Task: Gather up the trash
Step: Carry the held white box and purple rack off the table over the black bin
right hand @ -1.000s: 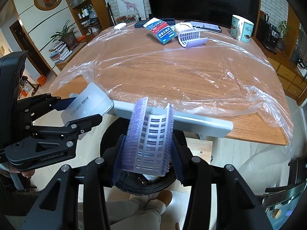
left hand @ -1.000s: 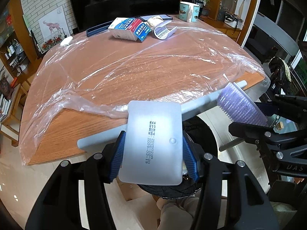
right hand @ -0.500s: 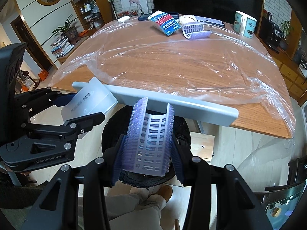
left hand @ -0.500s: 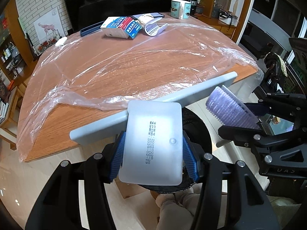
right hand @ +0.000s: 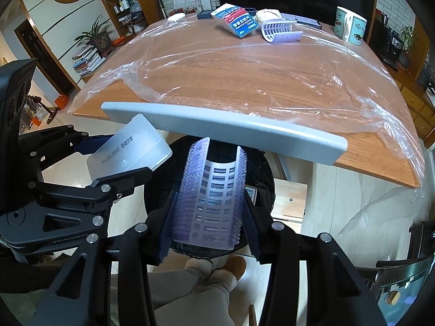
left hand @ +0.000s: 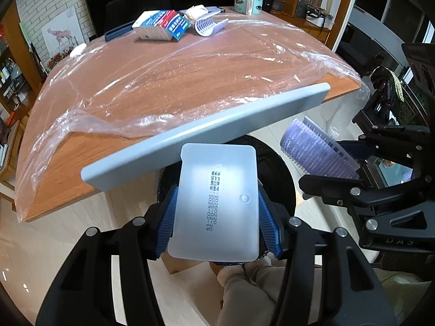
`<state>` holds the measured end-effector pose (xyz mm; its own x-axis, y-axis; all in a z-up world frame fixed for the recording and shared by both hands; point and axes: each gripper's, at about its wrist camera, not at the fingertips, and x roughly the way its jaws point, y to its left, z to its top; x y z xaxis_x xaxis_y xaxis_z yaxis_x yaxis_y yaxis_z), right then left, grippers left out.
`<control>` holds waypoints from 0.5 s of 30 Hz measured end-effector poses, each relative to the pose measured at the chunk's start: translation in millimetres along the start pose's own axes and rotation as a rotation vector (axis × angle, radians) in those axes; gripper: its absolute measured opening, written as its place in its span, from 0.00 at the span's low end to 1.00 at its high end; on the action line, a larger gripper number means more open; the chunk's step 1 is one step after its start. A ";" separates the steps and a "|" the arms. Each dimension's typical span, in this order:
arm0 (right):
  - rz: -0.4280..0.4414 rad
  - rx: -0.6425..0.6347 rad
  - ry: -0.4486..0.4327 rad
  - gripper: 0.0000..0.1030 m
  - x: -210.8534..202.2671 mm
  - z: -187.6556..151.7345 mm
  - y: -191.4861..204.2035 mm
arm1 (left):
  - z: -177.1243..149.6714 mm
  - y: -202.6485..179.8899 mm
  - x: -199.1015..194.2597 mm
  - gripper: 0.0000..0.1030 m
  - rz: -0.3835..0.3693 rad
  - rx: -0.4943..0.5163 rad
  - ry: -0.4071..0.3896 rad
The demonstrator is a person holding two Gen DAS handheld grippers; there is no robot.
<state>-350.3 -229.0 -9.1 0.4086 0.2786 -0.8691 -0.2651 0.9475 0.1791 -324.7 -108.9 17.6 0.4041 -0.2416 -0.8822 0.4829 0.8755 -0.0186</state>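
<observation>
My left gripper [left hand: 217, 214] is shut on a frosted white plastic case [left hand: 214, 203] with printed dates. My right gripper [right hand: 209, 212] is shut on a curved purple bristle piece [right hand: 212, 198]. Both are held over a round black bin [right hand: 261, 174] on the floor, below the table's front edge. The case shows at the left of the right wrist view [right hand: 130, 144]. The purple piece shows at the right of the left wrist view [left hand: 318, 149]. A second purple bristle piece [right hand: 280, 31], a blue and red box [right hand: 235, 20] and a crumpled white wad [right hand: 267, 15] lie at the table's far end.
A grey chair back [right hand: 223, 130] crosses just ahead of both grippers. The wooden table [right hand: 244, 68] is covered by a loose clear plastic sheet [left hand: 163, 81]. A mug [right hand: 350, 25] stands at the far right. The person's legs and slippers [right hand: 217, 269] are below.
Both grippers, with their loads, have drawn back from the table and lowered. The bin and the chair back now fill more of both views.
</observation>
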 end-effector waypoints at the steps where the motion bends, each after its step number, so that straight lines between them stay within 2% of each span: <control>1: 0.000 0.000 0.004 0.43 1.3 -0.7 -0.1 | -0.5 0.1 1.8 0.54 0.000 -0.001 0.004; 15: -0.015 0.017 0.069 0.43 27.5 -13.5 -8.3 | -10.0 2.5 26.9 0.54 0.005 -0.003 0.067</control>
<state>-348.6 -231.3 -40.7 0.3516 0.2531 -0.9013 -0.2441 0.9542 0.1727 -320.4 -109.0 -10.8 0.3540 -0.2088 -0.9116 0.4781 0.8782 -0.0154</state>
